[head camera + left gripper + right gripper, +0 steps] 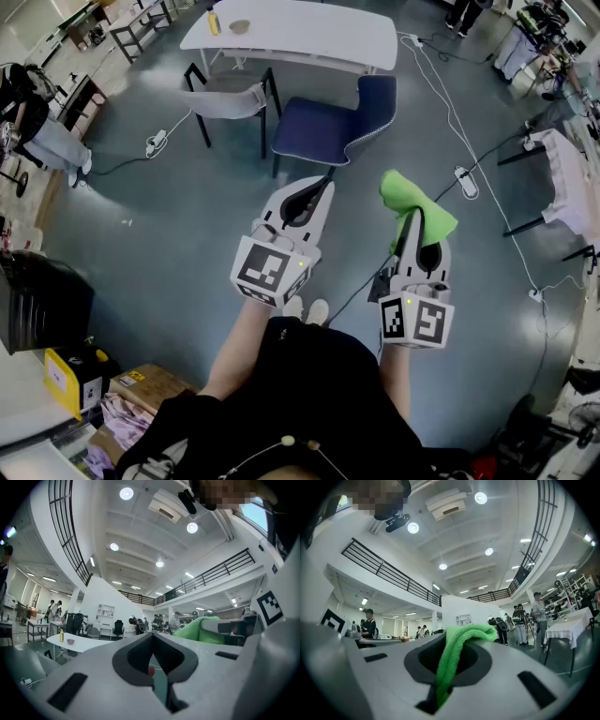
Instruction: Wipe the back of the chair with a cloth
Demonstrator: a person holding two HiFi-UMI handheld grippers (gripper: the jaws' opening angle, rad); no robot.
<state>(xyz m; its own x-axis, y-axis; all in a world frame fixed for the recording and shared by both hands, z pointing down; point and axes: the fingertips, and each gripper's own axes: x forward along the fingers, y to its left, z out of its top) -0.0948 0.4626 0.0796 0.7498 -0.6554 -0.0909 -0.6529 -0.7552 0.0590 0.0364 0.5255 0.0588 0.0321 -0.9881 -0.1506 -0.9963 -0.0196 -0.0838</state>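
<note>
Head view, looking steeply down: a person in dark clothing stands on a grey-blue floor, holding a grey two-jaw gripper in each hand. Both grippers point away from the body, side by side and apart from each other.

The left gripper has its jaws pressed together. The left gripper view shows them meeting in a thin line, with nothing between them.

The right gripper is clamped on a green cloth. The cloth bunches up beyond the jaw tips. In the right gripper view it runs as a folded strip down the slot between the jaws and flops over the tips to the right.

A blue chair stands farther out on the floor, ahead of both grippers and well apart from them. Its seat is toward the left and its curved backrest rises on the right. The cloth touches no part of it.

Just left of the blue chair is a grey chair. Beyond both is a long white table, carrying a yellow bottle and a small bowl.

White and black cables cross the floor on the right, with a power strip among them. A yellow box sits at the near left.
</note>
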